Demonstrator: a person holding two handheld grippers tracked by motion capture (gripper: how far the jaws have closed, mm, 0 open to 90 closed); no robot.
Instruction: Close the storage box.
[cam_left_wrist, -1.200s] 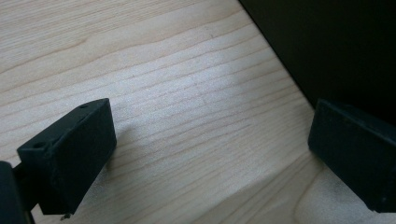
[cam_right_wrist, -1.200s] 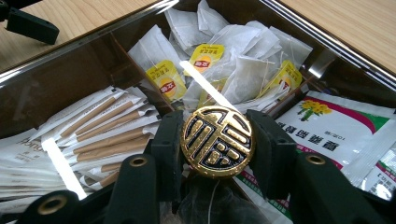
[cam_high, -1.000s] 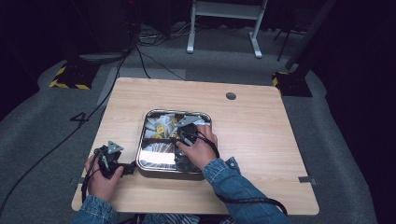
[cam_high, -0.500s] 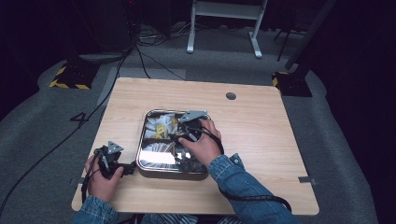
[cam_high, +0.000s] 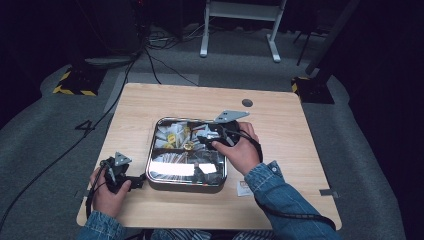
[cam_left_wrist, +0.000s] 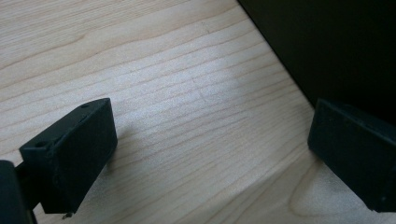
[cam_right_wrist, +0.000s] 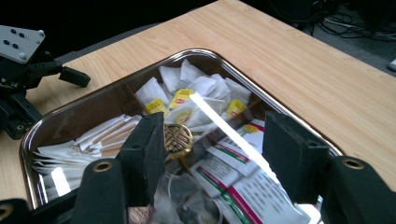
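Note:
A shiny square metal tray (cam_high: 186, 186) sits mid-table, divided into compartments. It holds tea bags with yellow tags (cam_right_wrist: 187, 95), white stick packets (cam_right_wrist: 93, 137) and red-and-green printed sachets (cam_right_wrist: 243, 182), around a gold round knob (cam_right_wrist: 177, 138). My right gripper (cam_high: 202, 141) hovers over the tray's right half. Its jaws have just been opening and now stand wide, with nothing gripped (cam_right_wrist: 215, 135). My left gripper (cam_high: 137, 179) rests on the wood just left of the tray. It is open, with bare tabletop between its jaws (cam_left_wrist: 210, 135).
A small printed card (cam_high: 243, 187) lies on the table by the tray's front right corner. A dark cable hole (cam_high: 247, 103) sits near the far edge. Cables trail from both grippers off the near edge. Grey carpet surrounds the table.
The right gripper has lifted out of the tray and drifted to the right, its jaws spreading wider. The left hand and gripper have stayed put.

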